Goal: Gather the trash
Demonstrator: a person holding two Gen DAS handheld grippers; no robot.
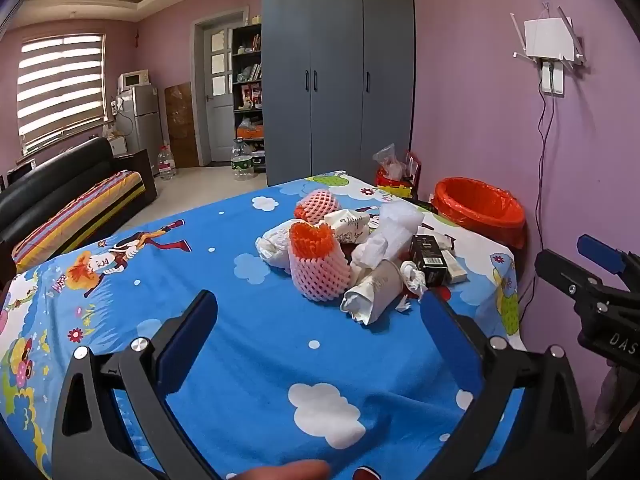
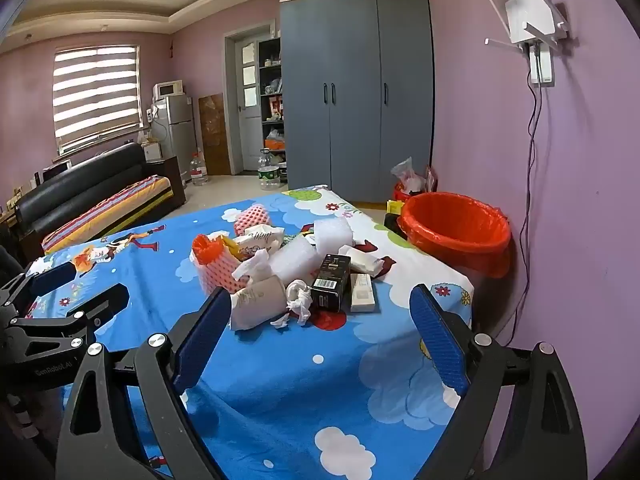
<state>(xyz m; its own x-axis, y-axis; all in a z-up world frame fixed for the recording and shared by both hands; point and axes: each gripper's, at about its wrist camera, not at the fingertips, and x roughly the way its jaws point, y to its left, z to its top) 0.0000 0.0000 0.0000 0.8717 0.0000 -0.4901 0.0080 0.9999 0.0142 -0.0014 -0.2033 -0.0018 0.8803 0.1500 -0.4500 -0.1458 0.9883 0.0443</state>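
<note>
A heap of trash lies on the blue cartoon tablecloth [image 1: 248, 352]: pink foam fruit nets [image 1: 318, 270], a crumpled paper cup [image 1: 374, 290], white foam wrap [image 1: 394, 226], a black box [image 1: 430, 258] and tissue scraps. The same heap shows in the right wrist view, with the cup [image 2: 258, 300] and black box [image 2: 330, 282]. A bin lined with an orange bag [image 1: 480, 210] [image 2: 458, 226] stands past the table's far right corner. My left gripper [image 1: 320, 312] is open and empty just short of the heap. My right gripper [image 2: 320, 312] is open and empty, close to the cup.
The pink wall runs along the right with a cable [image 2: 528, 184] hanging down it. A black sofa [image 1: 60, 200] stands at the left, a grey wardrobe [image 1: 340, 80] behind the table. The right gripper shows at the right edge of the left wrist view [image 1: 592, 280].
</note>
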